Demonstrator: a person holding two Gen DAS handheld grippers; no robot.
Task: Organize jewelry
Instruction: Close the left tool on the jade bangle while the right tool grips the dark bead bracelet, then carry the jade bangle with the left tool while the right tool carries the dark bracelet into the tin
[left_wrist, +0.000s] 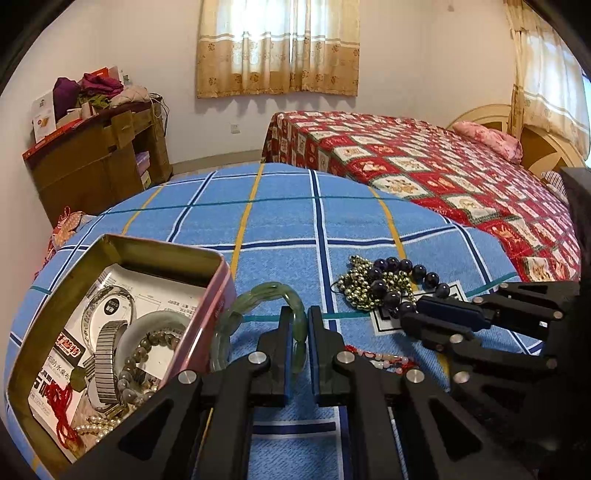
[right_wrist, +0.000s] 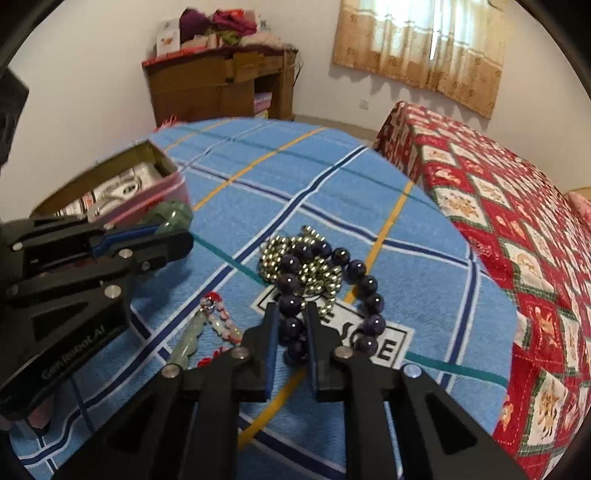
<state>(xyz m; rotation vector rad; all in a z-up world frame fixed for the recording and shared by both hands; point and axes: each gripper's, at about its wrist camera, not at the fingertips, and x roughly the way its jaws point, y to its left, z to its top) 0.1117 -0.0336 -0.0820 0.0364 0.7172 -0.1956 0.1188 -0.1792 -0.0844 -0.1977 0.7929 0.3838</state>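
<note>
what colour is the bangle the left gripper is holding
Pale translucent green, like jade. The bangle shows best in the left wrist view, pinched in the left gripper.

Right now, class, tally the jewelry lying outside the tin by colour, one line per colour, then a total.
Green: 1, green bangle held in the left gripper
Purple: 1, purple bead bracelet
Gold: 1, gold bead chain
Red and pink: 1, red and pink strand with a pale green pendant
Total: 4

Quick count: one tin (left_wrist: 110, 258) with a watch (left_wrist: 105, 354), a pale bangle (left_wrist: 155, 325) and one brown bead bracelet (left_wrist: 136, 365) inside. Outside: one green bangle (left_wrist: 258, 295), one purple bead bracelet (right_wrist: 332, 295), one gold bead chain (right_wrist: 291, 254).
</note>
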